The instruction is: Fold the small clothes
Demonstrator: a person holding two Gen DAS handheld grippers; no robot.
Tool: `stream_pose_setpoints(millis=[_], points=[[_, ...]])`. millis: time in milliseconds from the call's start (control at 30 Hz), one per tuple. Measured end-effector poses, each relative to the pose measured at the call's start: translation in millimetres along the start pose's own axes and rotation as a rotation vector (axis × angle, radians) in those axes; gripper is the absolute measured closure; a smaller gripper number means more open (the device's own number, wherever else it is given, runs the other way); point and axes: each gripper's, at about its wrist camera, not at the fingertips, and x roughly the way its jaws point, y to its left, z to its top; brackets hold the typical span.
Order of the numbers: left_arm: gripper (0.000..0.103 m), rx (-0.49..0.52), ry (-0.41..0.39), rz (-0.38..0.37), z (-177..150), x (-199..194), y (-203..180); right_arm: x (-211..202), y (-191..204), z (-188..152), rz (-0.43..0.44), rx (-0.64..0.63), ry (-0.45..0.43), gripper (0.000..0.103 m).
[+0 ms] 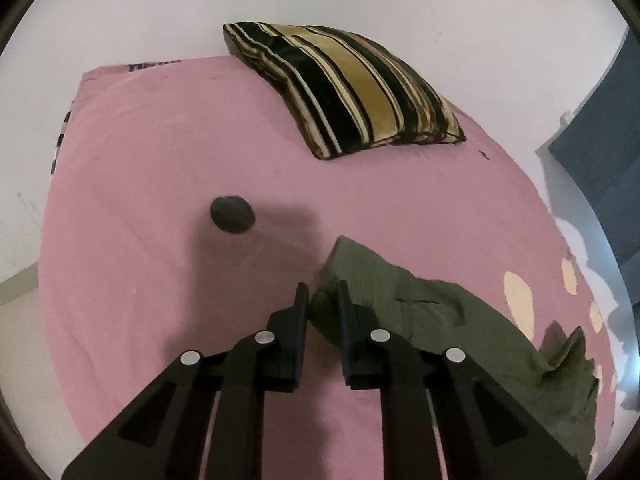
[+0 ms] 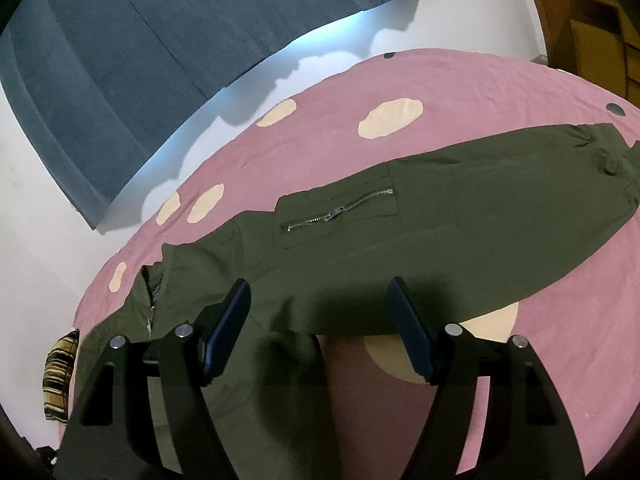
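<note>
An olive green garment with a zipped pocket lies spread across the pink bed sheet. In the left wrist view its near corner is bunched up between the two fingers, and my left gripper is shut on that fold of the olive garment. The rest of the cloth trails off to the right. My right gripper hovers open over the garment's near hem, its fingers wide apart with nothing pinched between them.
A black and gold striped cushion lies at the far side of the bed, and a small dark round object sits on the sheet. A blue curtain hangs past the bed's edge. Wooden furniture stands at top right.
</note>
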Motion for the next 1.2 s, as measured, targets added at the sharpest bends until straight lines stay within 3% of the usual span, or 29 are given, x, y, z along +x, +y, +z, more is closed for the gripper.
stream_pose_setpoints(millis=[367, 433, 467, 500, 633, 900, 933, 1000, 1067, 1133, 1200], points=[[0.093, 0.058, -0.113, 0.052, 41.8, -3.8, -28.3, 3.7, -3.4, 0.2, -0.016, 0.001, 0.018, 0.032], [0.094, 0.089, -0.125, 0.085, 43.8, 2.5, -32.7, 5.5, -5.7, 0.6, -0.018, 0.002, 0.030, 0.032], [0.103, 0.099, -0.131, 0.109, 44.5, 7.0, -32.3, 5.9, -7.4, 0.7, -0.017, 0.006, 0.034, 0.032], [0.103, 0.106, -0.134, 0.145, 44.8, 12.7, -29.9, 6.3, -9.2, 0.4, -0.016, 0.010, 0.036, 0.032], [0.103, 0.102, -0.049, 0.156, 37.2, 39.6, -8.1, 4.9, -22.3, 3.9, -0.013, 0.041, 0.047, 0.030], [0.101, 0.123, -0.067, 0.117, 21.0, 15.3, -0.3, -11.6, -74.2, 20.6, 0.001, 0.184, 0.026, 0.027], [0.098, 0.136, -0.072, 0.100, 18.3, 9.5, -7.2, -15.9, -82.8, 23.6, 0.003, 0.207, 0.013, 0.027], [0.070, 0.156, -0.084, 0.074, 12.2, 1.9, -20.4, -24.2, -101.1, 29.4, 0.015, 0.263, -0.016, 0.026], [0.055, 0.202, -0.103, 0.037, 1.4, -6.0, -43.5, -31.2, -122.4, 34.9, 0.020, 0.331, -0.040, 0.022], [0.052, 0.258, -0.109, 0.019, -10.3, -9.7, -66.7, -37.8, -150.0, 40.9, 0.023, 0.411, -0.054, 0.022], [0.037, 0.299, -0.100, -0.009, -20.7, -12.7, -88.6, -46.4, -172.8, 44.2, 0.012, 0.474, -0.077, 0.022]])
